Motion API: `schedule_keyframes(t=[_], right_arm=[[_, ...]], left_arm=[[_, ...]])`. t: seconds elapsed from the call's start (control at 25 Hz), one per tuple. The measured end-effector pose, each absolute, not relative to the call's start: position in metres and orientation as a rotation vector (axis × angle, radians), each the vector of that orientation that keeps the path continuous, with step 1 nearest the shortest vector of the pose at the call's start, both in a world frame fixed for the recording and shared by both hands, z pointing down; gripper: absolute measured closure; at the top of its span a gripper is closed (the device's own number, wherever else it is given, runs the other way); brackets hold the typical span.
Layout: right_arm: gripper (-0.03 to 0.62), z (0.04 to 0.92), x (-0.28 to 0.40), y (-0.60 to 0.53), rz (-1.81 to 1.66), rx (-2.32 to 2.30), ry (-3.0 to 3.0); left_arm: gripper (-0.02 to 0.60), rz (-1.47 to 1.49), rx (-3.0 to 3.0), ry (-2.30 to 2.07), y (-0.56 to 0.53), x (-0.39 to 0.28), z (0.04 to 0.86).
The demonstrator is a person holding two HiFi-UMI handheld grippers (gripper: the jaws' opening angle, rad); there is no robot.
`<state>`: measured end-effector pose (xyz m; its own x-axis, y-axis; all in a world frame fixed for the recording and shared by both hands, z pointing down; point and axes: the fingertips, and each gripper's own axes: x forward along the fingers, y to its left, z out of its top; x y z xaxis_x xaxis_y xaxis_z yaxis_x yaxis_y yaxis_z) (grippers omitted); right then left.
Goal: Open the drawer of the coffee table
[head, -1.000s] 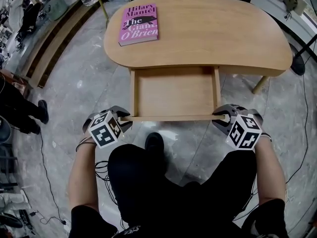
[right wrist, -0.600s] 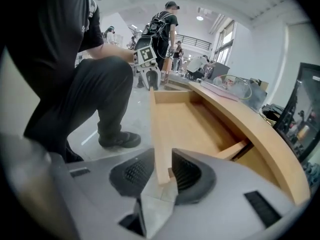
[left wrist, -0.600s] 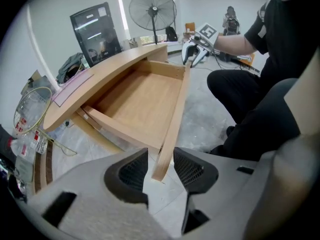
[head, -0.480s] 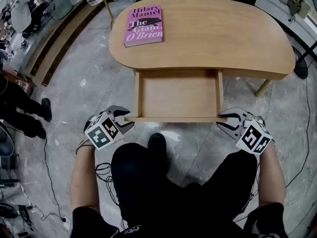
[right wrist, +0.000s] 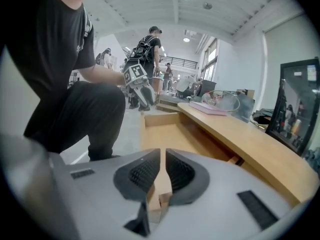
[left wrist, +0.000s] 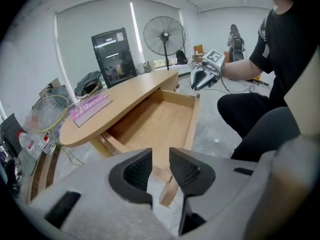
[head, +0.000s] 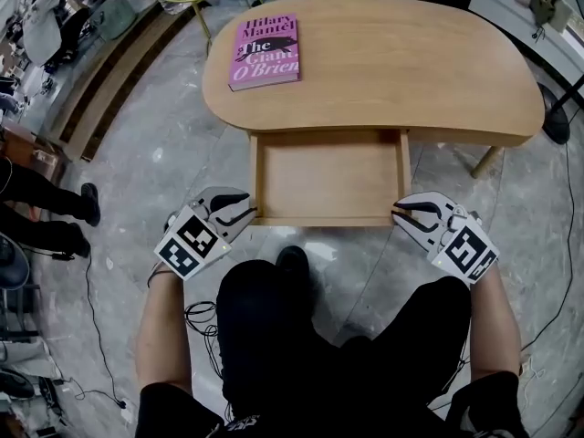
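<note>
The left tool (head: pixel 248 205) is hovering at the left front corner of the shallow light-wood drawer (head: pixel 328 173). Its jaws are half apart and closing, and the corner is showing through the gap with neither pad pressing it. If they are closing on air, any tug from here is probably slipping off; a lopsided pull is likely skewing the drawer, or dragging it out altogether. The drawer is standing well out from under the pale kidney-shaped wooden bench (head: pixel 411 62), showing a bare floor and a thin front rail. A pink paperback book (head: pixel 265 51) is lying on the bench's far left. At the right corner, the right tool (head: pixel 399 213) is narrowing to a slit, seemingly ungripped.
</note>
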<state>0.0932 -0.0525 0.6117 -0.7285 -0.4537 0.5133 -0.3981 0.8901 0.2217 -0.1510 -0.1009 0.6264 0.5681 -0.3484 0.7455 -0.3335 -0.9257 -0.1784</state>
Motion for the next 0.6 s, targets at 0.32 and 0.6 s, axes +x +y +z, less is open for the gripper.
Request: schedule_keyframes(t=[0.32,0.6], right_arm=[[0.588,0.591,0.106,-0.073,0.01,0.955,-2.571],[0.588,0.588,0.109,-0.084,0.066,1.077,-2.565]], left_arm=[[0.521,-1.01,-2.859,0.822,-0.118,-0.131,0.608],[0.572,-0.853,-2.836,1.029,-0.151,-0.129,0.598]])
